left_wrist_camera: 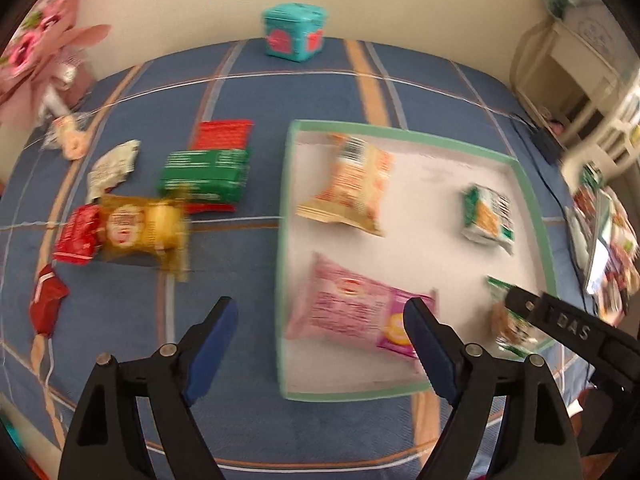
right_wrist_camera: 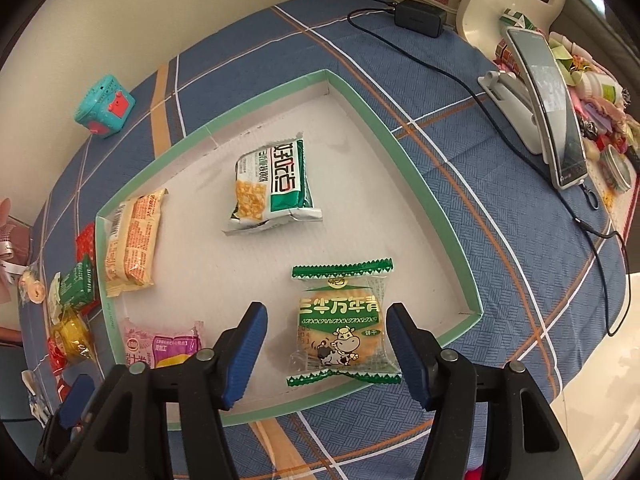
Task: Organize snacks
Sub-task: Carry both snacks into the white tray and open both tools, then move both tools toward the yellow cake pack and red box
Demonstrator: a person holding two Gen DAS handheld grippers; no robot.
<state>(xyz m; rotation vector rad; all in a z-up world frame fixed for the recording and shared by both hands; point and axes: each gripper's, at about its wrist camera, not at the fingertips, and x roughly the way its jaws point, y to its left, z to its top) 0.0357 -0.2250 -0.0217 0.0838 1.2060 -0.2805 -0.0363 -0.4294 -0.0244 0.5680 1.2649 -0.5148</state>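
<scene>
A white tray with a green rim (right_wrist_camera: 424, 200) lies on the blue checked cloth. It holds an orange packet (right_wrist_camera: 134, 240), a green-and-white packet (right_wrist_camera: 276, 184), a pink packet (left_wrist_camera: 344, 312) and a green cow biscuit packet (right_wrist_camera: 344, 320). My right gripper (right_wrist_camera: 326, 316) is open, and the biscuit packet lies flat on the tray floor between its pads. My left gripper (left_wrist_camera: 320, 308) is open with nothing between its fingers, above the tray's left rim and the pink packet. Left of the tray lie loose snacks: a yellow packet (left_wrist_camera: 144, 228), a green pack (left_wrist_camera: 208, 176) and a red pack (left_wrist_camera: 224, 134).
More small packets (left_wrist_camera: 114, 166) lie near the cloth's left edge. A teal cube box (left_wrist_camera: 294, 34) stands at the back by the wall. Right of the tray are a phone on a stand (right_wrist_camera: 548, 108), a black adapter (right_wrist_camera: 420, 16) with cables, and cluttered items.
</scene>
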